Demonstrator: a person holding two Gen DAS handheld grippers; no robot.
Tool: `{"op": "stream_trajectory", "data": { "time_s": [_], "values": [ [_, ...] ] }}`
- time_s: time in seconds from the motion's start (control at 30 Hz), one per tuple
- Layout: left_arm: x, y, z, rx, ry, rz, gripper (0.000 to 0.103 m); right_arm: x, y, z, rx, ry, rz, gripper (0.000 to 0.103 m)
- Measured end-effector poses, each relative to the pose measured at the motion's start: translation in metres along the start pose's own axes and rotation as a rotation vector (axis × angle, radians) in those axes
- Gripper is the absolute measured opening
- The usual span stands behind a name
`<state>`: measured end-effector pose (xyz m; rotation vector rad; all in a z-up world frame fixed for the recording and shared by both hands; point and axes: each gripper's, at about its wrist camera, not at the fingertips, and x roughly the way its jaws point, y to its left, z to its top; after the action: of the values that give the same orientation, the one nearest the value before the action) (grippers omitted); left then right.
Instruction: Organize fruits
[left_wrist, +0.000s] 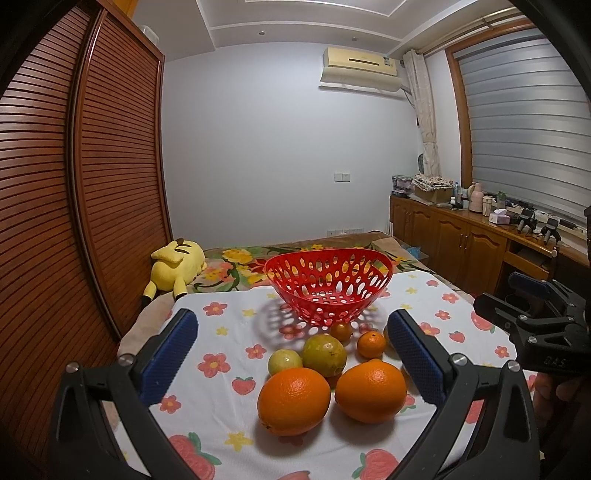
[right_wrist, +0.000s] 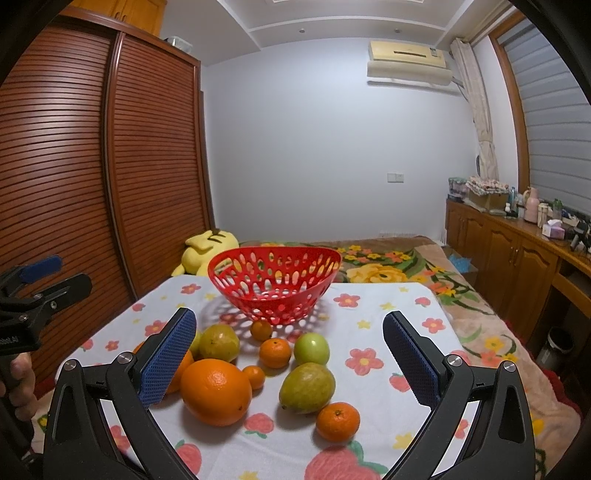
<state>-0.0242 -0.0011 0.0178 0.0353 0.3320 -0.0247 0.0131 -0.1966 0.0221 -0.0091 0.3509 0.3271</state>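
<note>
Nothing is picked yet: the left tool (left_wrist: 291, 345) and right tool (right_wrist: 290, 345) hover wide open and empty over fruit clustered on the tabletop (right_wrist: 388, 317). The red basket (right_wrist: 274, 284) behind sits empty. Next, close on the nearest orange (right_wrist: 216, 391).

Louvred wooden wardrobe (left_wrist: 74, 166) left, pale wall (left_wrist: 258, 147), air conditioner (left_wrist: 360, 68), shuttered window (left_wrist: 517, 122) right

left gripper (left_wrist: 291, 354): fingers spread wide, nothing held | right gripper (right_wrist: 290, 356): fingers spread wide, nothing held
</note>
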Motion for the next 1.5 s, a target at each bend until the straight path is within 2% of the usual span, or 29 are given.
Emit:
{"op": "stream_trajectory", "data": {
  "time_s": [0.4,0.6,1.13,1.5],
  "values": [
    [-0.001,-0.001,0.000,-0.001,0.003,-0.001,0.103,0.000,0.000,0.000,-0.001,0.001,-0.001,0.103],
    [0.006,-0.002,-0.008,-0.004,0.040,-0.006,0.103,0.000,-0.001,-0.004,-0.005,0.017,-0.007,0.103],
    [0.049,0.013,-0.049,-0.047,0.161,-0.012,0.103,0.030,-0.031,-0.047,0.015,0.159,-0.041,0.103],
    [0.076,0.020,-0.070,-0.069,0.233,-0.031,0.103,0.055,-0.049,-0.075,0.020,0.255,-0.036,0.097]
  ]
}}
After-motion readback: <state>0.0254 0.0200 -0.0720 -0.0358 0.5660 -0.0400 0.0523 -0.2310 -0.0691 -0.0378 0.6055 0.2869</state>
